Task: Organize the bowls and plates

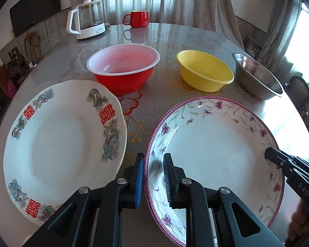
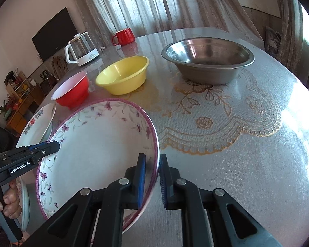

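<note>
Plates come first: I hold the floral plate (image 1: 216,144) near the table's (image 2: 237,140) front edge, my left tongs (image 1: 153,177) and right tongs (image 2: 152,177) each clamped on opposite rims, so it lifts level toward the double-happiness plate (image 1: 61,144) alongside.

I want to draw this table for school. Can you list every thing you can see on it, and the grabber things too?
flowered plate: one, white with purple rim, nearest, held at both edges
patterned plate: one, white with red characters, left of the flowered plate
red bowl: one, red outside, behind the plates
yellow bowl: one, between red and steel bowls
steel bowl: one, silver, right end
mug: one, red, far edge
kettle: one, glass and white, far left
table: one, grey with gold lace pattern
left gripper: black, shut on plate rim
right gripper: black, shut on opposite rim
</note>
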Motion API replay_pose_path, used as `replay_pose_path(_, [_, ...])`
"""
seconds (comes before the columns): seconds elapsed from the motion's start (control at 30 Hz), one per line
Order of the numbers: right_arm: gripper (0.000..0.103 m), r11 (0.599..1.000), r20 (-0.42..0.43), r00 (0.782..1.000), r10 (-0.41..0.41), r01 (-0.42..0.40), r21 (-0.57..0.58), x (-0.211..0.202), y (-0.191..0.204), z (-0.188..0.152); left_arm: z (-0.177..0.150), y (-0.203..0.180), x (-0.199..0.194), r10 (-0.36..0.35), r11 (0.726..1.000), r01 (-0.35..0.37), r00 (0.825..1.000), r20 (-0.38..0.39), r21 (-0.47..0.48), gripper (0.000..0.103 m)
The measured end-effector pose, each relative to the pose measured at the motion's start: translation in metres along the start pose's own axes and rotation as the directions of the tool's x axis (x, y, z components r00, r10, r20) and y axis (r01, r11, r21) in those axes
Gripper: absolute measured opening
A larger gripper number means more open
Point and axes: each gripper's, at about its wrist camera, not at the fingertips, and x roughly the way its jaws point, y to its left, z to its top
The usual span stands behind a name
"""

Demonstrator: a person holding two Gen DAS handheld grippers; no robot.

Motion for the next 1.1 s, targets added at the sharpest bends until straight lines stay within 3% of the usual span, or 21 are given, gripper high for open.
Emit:
replay_pose_path(0.27, [0.013, 0.999, -0.002, 0.999, -0.038, 0.038, 0.001, 0.004, 0.006, 0.004, -0.002, -0.004, -0.004, 0.021, 1.000, -0.021, 1.000, 0.010, -0.001, 0.020])
replay_pose_path(0.4, [0.021, 0.999, -0.008, 0.999, -0.044, 0.044, -0.011, 0.007, 0.011, 0.003, -0.006, -0.004, -0.009, 0.024, 1.000, -0.024, 0.999, 0.025, 0.006, 0.021])
replay_pose_path(1.1, [0.031, 0.996, -0.005, 0.997, -0.082, 0.082, -0.030, -0.007, 0.027, -0.018, -0.051, -0.012, -0.033, -0.029, 1.000, 0.029, 0.999, 0.021, 0.002, 0.030])
